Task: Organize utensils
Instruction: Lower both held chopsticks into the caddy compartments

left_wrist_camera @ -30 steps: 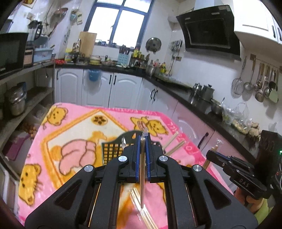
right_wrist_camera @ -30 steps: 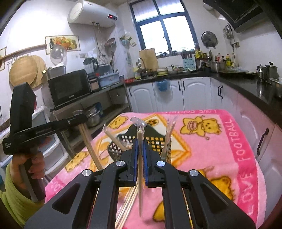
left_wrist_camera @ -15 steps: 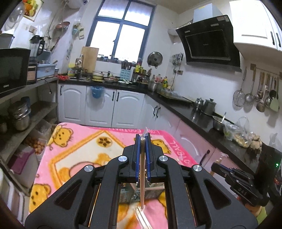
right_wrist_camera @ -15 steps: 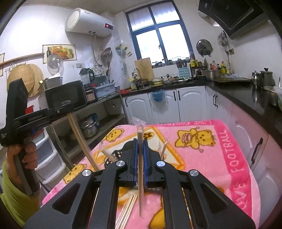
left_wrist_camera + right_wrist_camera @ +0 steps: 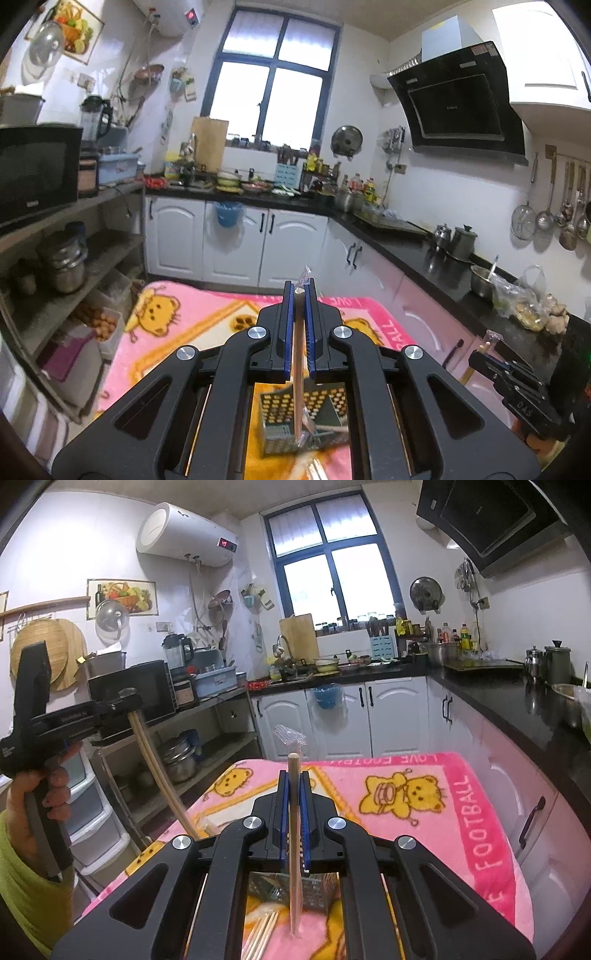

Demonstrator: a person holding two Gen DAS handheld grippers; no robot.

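Claws both clamped: left claw (image 5: pixel 300 295) and right claw (image 5: pixel 294 779) each grip wrapped chopsticks (image 5: pixel 294 834).

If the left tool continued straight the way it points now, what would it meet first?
Probably nothing close: the left tool points over the blanket's far edge, so the white cabinets look first, though depth is unclear.

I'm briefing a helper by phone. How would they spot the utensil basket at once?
Find the pink teddy-bear blanket on the table. On it stands the dark perforated metal basket, the only upright container there; loose chopsticks lie flat beside it.
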